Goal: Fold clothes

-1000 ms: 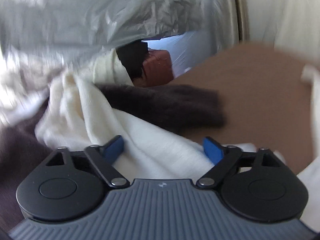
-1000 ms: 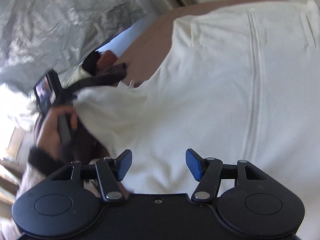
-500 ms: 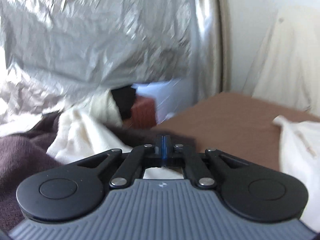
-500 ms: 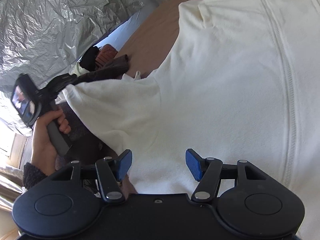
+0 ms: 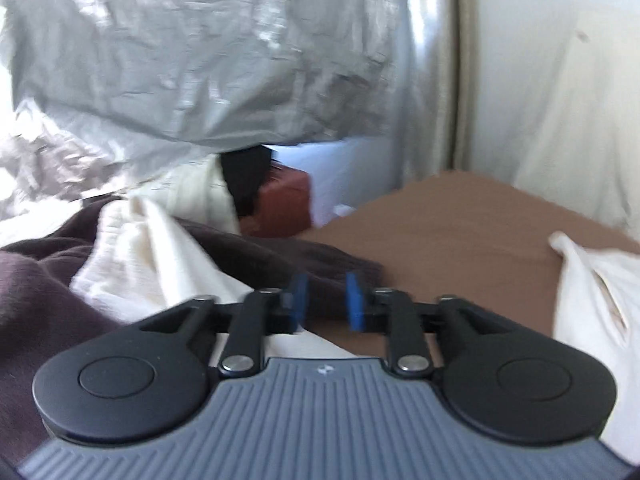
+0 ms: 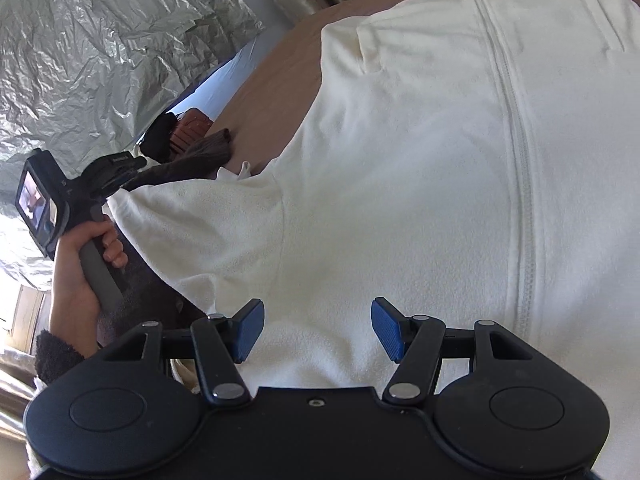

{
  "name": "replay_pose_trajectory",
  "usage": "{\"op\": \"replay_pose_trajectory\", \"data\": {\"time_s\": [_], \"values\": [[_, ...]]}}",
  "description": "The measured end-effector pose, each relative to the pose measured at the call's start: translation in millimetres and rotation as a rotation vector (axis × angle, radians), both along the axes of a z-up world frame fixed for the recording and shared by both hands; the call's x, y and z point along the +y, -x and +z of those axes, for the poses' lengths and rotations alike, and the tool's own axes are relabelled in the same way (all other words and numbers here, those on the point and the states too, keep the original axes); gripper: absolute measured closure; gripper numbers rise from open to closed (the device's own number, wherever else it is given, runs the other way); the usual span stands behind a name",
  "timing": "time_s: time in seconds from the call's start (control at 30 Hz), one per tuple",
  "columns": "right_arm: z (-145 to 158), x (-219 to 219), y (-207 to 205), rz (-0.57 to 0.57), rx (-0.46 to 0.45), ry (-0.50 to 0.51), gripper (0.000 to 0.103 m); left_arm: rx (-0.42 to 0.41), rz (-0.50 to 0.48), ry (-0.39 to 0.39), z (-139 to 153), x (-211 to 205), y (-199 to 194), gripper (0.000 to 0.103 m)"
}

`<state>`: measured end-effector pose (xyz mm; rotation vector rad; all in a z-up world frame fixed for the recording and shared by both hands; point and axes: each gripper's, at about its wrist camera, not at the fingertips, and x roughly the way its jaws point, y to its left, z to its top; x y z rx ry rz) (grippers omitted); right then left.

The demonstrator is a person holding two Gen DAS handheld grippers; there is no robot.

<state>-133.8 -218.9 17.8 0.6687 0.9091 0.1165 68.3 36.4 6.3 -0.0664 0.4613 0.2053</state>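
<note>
Nearest in the right wrist view, the right gripper (image 6: 318,330) hangs over the cream fleece jacket (image 6: 420,168) with its blue pads wide apart and nothing between them. The jacket lies spread across the brown bench (image 6: 276,80), its zip running away from the camera, one sleeve (image 6: 192,216) stretched out to the left. At the end of that sleeve a hand (image 6: 80,276) grips the handle of the left gripper (image 6: 132,168), whose tips sit at the sleeve's edge.

In the left wrist view, blurred by motion, the left gripper (image 5: 323,300) has its blue pads a narrow gap apart, and no cloth is visibly caught between them. Just beneath and beyond lie the cream sleeve (image 5: 136,260) and a dark brown garment (image 5: 36,292) draped over each other. Further off is bare brown bench (image 5: 460,232), a reddish-brown box (image 5: 284,204), and crinkled silver foil sheeting (image 5: 200,60) hanging behind.
</note>
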Motion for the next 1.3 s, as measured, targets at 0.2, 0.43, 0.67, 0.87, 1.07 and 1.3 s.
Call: {"op": "replay_pose_trajectory", "data": {"time_s": [0.2, 0.43, 0.67, 0.87, 1.07, 1.3], "values": [[8.0, 16.3, -24.4, 0.061, -0.050, 0.096, 0.037, 0.005, 0.043, 0.089, -5.6, 34.3, -3.0, 0.041], [-4.9, 34.4, -42.3, 0.087, -0.064, 0.072, 0.037, 0.029, 0.088, 0.016, -15.2, 37.4, -13.9, 0.030], [-19.7, 27.8, -42.4, 0.089, -0.021, 0.060, 0.037, 0.029, 0.111, 0.018, -18.1, 38.2, -27.3, 0.027], [-16.5, 15.4, -37.8, 0.065, -0.028, 0.057, 0.037, 0.022, 0.150, 0.054, -20.5, 44.0, -41.3, 0.015], [-9.7, 1.2, -29.3, 0.038, -0.030, 0.075, 0.037, 0.074, 0.109, 0.161, -23.1, 52.7, -58.1, 0.002], [-17.2, -10.0, -28.0, -0.011, -0.003, 0.057, 0.037, 0.151, 0.200, -0.128, -5.2, 19.9, -34.4, 0.102]]}}
